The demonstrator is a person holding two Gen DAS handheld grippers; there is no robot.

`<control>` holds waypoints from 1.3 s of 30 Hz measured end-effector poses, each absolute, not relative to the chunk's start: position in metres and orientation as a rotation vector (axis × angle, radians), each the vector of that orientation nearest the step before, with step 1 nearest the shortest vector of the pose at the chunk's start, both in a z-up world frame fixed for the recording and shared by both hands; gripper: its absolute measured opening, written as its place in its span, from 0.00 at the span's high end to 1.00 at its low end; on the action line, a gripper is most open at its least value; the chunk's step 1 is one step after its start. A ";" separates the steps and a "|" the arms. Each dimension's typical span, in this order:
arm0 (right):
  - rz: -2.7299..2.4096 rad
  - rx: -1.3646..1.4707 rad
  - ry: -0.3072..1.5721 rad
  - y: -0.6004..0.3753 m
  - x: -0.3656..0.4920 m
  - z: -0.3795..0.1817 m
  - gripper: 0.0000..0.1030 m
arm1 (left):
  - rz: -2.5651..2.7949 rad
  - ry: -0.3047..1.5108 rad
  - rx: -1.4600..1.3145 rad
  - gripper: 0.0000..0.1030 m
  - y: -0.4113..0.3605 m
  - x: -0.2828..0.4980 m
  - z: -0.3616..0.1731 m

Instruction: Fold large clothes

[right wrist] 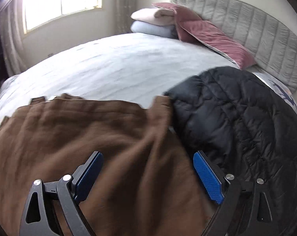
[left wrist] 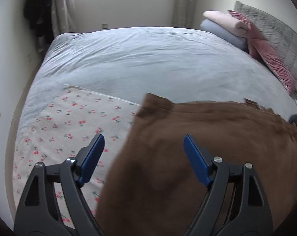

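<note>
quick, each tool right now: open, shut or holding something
Left tool: open, holding nothing, above the brown garment.
Right tool: open, holding nothing, above the same garment.

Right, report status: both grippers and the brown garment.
Left gripper open, empty. Right gripper open, empty. Brown garment spread on bed, not gripped. Black puffer jacket touching its right edge; cherry-print cloth on its left.

Count on the bed (left wrist: 140, 59): 1 brown garment (left wrist: 197, 157) at near edge, 1 black quilted jacket (right wrist: 236, 118) toward near right corner, 1 cherry-print cloth (left wrist: 69, 127) at near left corner. Far right corner: 2 stacked pillows, pink (right wrist: 148, 14) on blue (right wrist: 152, 28), plus 1 dusty-red quilted pillow (right wrist: 207, 35).
</note>
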State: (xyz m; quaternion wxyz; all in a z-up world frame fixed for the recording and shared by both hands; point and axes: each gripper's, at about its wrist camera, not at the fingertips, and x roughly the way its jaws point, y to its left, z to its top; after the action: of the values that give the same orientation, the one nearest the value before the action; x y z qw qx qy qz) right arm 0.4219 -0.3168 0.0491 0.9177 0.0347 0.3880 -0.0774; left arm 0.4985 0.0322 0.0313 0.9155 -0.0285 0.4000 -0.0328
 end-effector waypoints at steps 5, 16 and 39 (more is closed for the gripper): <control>0.008 0.070 0.838 -0.254 0.397 0.036 0.09 | -0.245 0.940 -0.078 0.13 -0.005 0.465 0.001; -0.265 0.374 0.936 -0.407 0.268 -0.008 0.08 | -0.030 1.001 -0.078 0.14 0.110 0.421 -0.020; -0.218 0.106 0.831 -0.211 0.139 0.068 0.07 | -0.085 0.976 0.036 0.01 0.013 0.205 0.056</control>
State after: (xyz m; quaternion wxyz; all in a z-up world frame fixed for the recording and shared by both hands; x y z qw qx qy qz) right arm 0.1392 -0.2112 0.0682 0.9077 0.0515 0.4028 -0.1057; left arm 0.2054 0.0131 0.0559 0.8821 0.0172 0.4689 -0.0410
